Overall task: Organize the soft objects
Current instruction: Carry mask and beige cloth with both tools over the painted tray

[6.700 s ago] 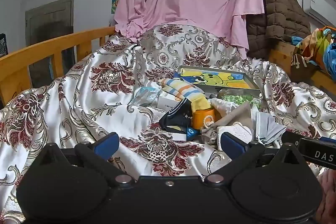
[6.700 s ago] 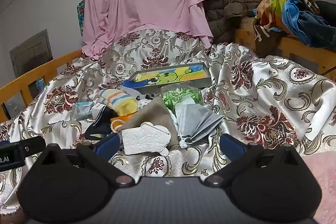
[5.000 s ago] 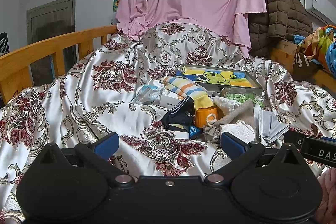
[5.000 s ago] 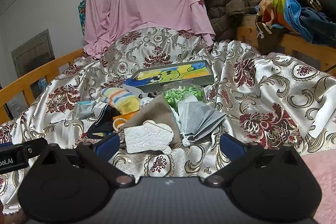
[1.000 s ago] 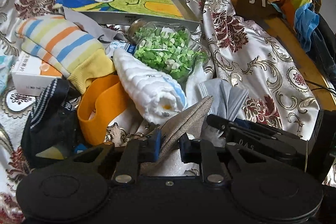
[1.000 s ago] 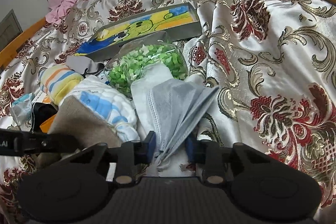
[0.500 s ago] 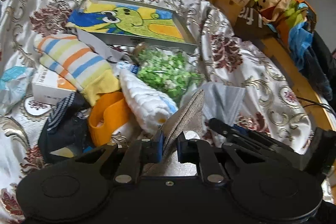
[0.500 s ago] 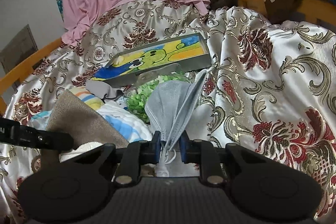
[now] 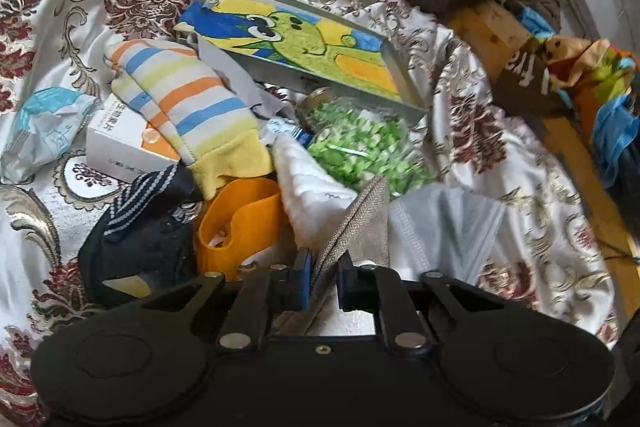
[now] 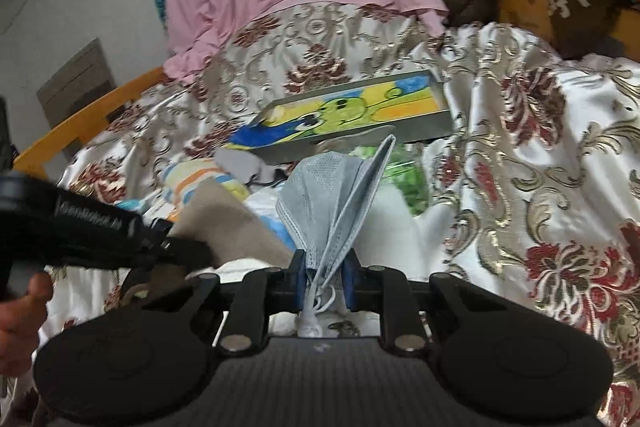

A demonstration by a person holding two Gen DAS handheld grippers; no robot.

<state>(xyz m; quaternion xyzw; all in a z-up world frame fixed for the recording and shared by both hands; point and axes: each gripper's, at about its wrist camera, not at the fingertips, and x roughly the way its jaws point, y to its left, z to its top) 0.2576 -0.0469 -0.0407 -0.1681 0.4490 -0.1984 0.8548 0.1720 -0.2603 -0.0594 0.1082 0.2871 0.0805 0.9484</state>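
Observation:
My left gripper is shut on a tan burlap pouch, held up over the pile of soft things on the bed. My right gripper is shut on a bunch of grey face masks, lifted clear of the pile. The pile holds a striped sock, a dark navy sock, a white towel and an orange band. More grey masks lie right of the pouch. The left gripper and pouch show in the right wrist view.
A cartoon-printed tin box lies at the back of the pile, a jar of green bits in front of it, a small white carton at left. Floral satin bedspread, wooden bed rail, clothes heaped at right.
Both grippers have closed on their items and lifted them: the left raised the tan pouch, the right raised the grey masks higher off the pile and pulled back.

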